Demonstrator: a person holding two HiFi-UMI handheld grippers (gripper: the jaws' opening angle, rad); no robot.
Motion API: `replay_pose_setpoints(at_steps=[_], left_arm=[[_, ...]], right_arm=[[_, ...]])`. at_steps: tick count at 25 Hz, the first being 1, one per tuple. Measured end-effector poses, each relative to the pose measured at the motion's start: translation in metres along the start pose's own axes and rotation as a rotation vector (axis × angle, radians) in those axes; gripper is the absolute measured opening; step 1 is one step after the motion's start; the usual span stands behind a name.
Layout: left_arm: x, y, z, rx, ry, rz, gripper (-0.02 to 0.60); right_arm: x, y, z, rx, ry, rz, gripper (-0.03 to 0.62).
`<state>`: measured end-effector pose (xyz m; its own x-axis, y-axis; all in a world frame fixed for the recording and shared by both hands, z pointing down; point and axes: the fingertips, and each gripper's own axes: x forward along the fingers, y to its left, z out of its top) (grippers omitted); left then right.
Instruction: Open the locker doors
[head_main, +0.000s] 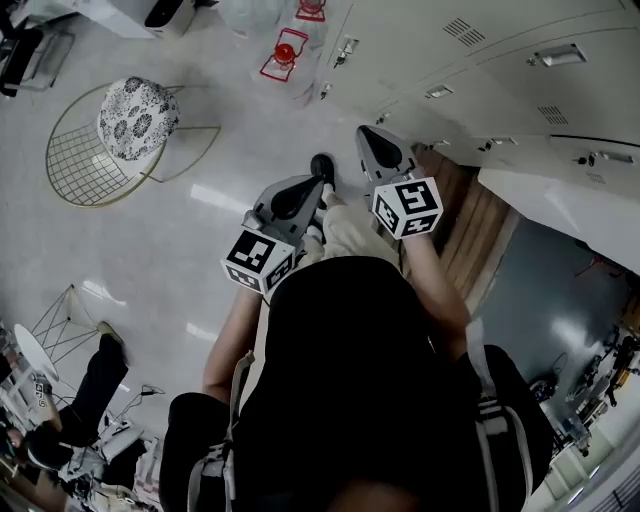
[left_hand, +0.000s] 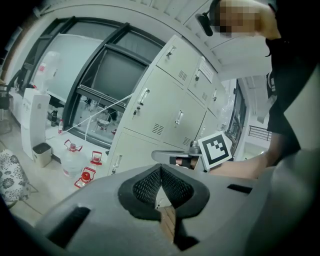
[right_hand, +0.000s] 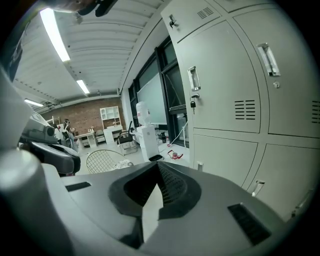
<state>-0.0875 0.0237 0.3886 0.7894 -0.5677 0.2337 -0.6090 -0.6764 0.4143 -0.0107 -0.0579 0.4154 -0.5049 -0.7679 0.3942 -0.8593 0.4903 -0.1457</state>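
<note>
Both jaws were seen closed with nothing between them, the left gripper (left_hand: 160, 170) in its own view and the right gripper (right_hand: 158, 169) in its own. The lockers (right_hand: 225, 95) were shown closest by the right gripper view, from 12 to 4 o'clock. The doors there were shut, and a key (right_hand: 192, 104) hung in a lock under a handle (right_hand: 194, 78). The key could not be made out in the other views.

Only the head view showed both grippers side by side at the centre, aimed toward 12 o'clock, with the lockers from 12 to 3 o'clock. Neither gripper was seen touching a door.

A wire chair (head_main: 137, 118) was seen at 10 o'clock in the head view. Red-handled bottles (left_hand: 86, 176) and a dispenser (left_hand: 36, 120) were shown at 8 to 9 o'clock in the left gripper view.

The lower half of the head view was filled by the person's dark torso (head_main: 350, 380), and the floor beneath was hidden. A pale panel (head_main: 560, 205) at 3 o'clock was cut off by the edge. Whether it was an open door could not be told.
</note>
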Motion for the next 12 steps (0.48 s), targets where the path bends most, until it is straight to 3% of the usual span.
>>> replay_pose_setpoints(at_steps=[12], left_arm=[[0.032,0.043,0.047,-0.006,-0.047,0.104,0.015]], right_arm=[[0.090,-0.067,0.001,0.001,0.009,-0.012,0.005]])
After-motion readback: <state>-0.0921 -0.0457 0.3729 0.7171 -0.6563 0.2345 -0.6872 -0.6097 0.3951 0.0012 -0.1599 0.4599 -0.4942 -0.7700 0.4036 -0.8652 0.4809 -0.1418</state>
